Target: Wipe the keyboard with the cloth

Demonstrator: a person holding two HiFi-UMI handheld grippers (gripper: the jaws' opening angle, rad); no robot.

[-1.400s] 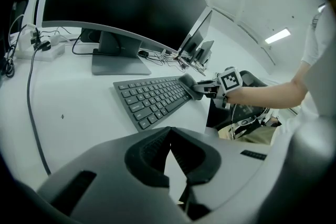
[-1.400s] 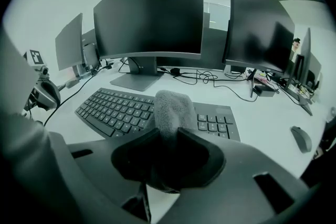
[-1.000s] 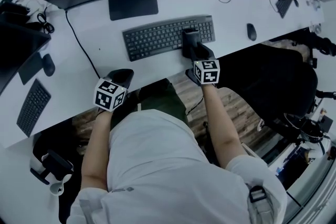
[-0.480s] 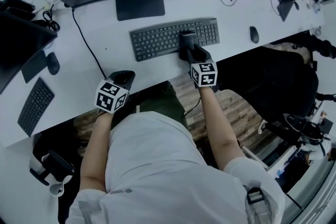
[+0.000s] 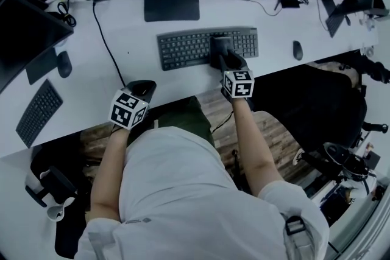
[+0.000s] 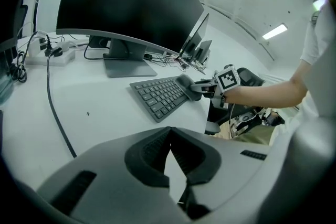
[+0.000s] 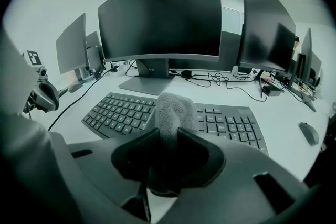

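Clenching the cloth (image 7: 171, 110) on the keyboard (image 5: 186, 49), the right gripper (image 5: 222, 53) risked snagging keys if pressed hard; the left gripper (image 6: 169, 138) was closed, its fingers (image 6: 149, 153) empty.

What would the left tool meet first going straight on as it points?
Probably the left end of the keyboard, after bare desk; depth is unclear, so it could scrape the desk first.

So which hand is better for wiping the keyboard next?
The right. The right gripper has its fingers shut on the cloth, over the keyboard. The left gripper is shut and empty, at the edge of the desk.
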